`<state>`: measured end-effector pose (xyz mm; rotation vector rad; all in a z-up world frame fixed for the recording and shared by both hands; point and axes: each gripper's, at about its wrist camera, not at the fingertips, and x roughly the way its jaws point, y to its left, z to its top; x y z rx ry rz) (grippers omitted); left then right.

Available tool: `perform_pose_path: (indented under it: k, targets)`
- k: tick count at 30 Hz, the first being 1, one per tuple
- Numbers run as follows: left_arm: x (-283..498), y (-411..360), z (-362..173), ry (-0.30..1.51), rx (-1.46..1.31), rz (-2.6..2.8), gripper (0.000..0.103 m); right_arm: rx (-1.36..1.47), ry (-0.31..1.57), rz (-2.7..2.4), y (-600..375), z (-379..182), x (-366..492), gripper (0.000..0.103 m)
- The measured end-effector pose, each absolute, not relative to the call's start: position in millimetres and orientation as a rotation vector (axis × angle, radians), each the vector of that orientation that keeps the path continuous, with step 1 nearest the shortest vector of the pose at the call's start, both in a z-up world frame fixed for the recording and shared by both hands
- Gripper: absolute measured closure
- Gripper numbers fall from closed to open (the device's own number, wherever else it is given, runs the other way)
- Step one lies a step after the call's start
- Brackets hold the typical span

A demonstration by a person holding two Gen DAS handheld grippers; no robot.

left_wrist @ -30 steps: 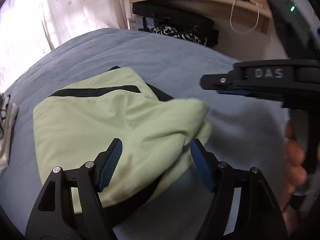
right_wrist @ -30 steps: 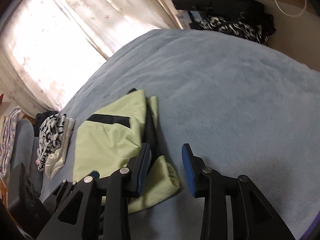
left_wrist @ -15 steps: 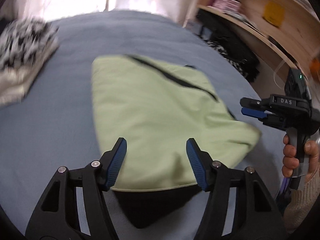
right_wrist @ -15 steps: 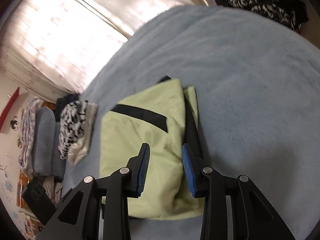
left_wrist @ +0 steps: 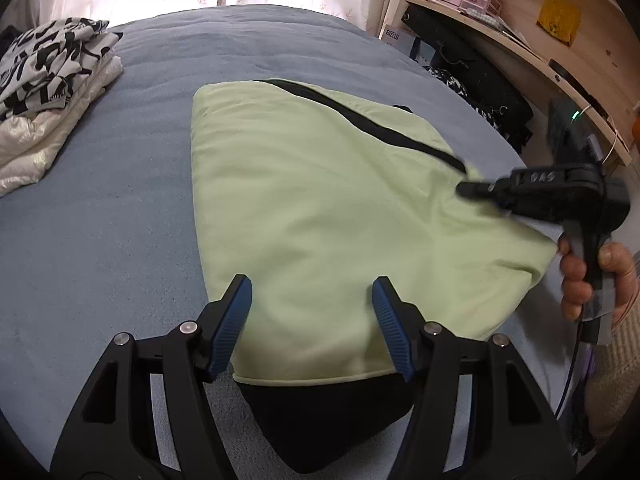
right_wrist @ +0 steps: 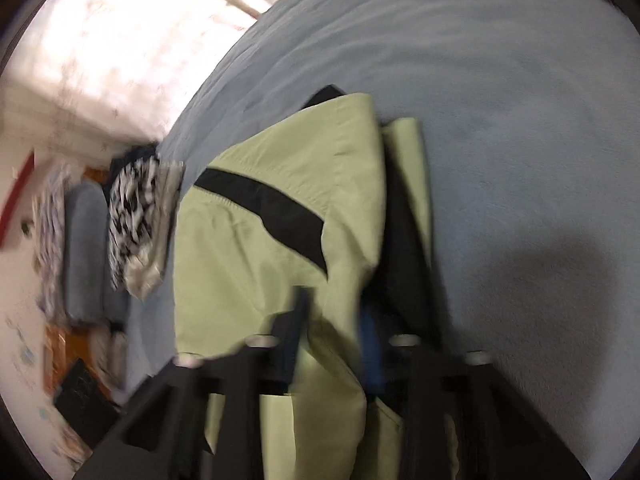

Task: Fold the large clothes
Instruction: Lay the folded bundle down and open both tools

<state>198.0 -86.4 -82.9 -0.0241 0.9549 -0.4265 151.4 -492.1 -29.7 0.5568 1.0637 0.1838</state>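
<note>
A pale green garment (left_wrist: 320, 200) with a black stripe and black lining lies folded on the blue blanket (left_wrist: 100, 240). My left gripper (left_wrist: 312, 292) hovers open over the garment's near hem, both pads clear of the cloth. In the left wrist view my right gripper (left_wrist: 464, 190), held by a hand (left_wrist: 580, 276), bites the garment's right edge. The blurred right wrist view shows the right gripper (right_wrist: 332, 316) shut on a fold of the green garment (right_wrist: 260, 272), with cloth bunched between the fingers.
A pile of folded black-and-white and white clothes (left_wrist: 48, 80) sits at the blanket's far left, also the pile (right_wrist: 140, 220) beside the garment. Black bags (left_wrist: 472, 72) and a wooden shelf (left_wrist: 520, 40) line the right side. Curtains hang behind the bed.
The right gripper moved down over the garment and closed on its fold. The left gripper swung round to the garment's near hem and narrowed a little.
</note>
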Motion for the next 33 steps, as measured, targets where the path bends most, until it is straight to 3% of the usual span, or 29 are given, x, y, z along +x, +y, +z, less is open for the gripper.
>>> perform_pose_path:
  k: [5, 9, 15, 17, 22, 33]
  targets:
    - [191.2, -91.0, -82.5, 0.929, -0.001, -0.455, 0.044, 0.374, 0.864, 0.177, -499.3, 23.9, 125.7, 0.097]
    - [178.9, -108.8, -91.4, 0.882, 0.144, -0.416, 0.044, 0.200, 0.971, 0.094, -492.2, -11.2, 122.4, 0.098]
    - [171.8, -114.5, -90.7, 0.872, 0.174, -0.395, 0.042, 0.354, 1.002, 0.095, -516.4, -28.2, 112.0, 0.097]
    - [171.6, -110.2, -88.0, 0.886, 0.144, -0.407, 0.041, 0.449, 1.017, 0.127, -530.7, -22.6, 106.4, 0.091]
    - [161.9, -100.3, -78.8, 0.920, 0.094, -0.440, 0.040, 0.522, 1.000, 0.153, -544.3, 4.1, 84.1, 0.063]
    - [148.2, -69.6, -76.5, 0.979, 0.004, -0.414, 0.040, 0.415, 1.071, 0.217, -499.4, 6.5, 31.8, 0.063]
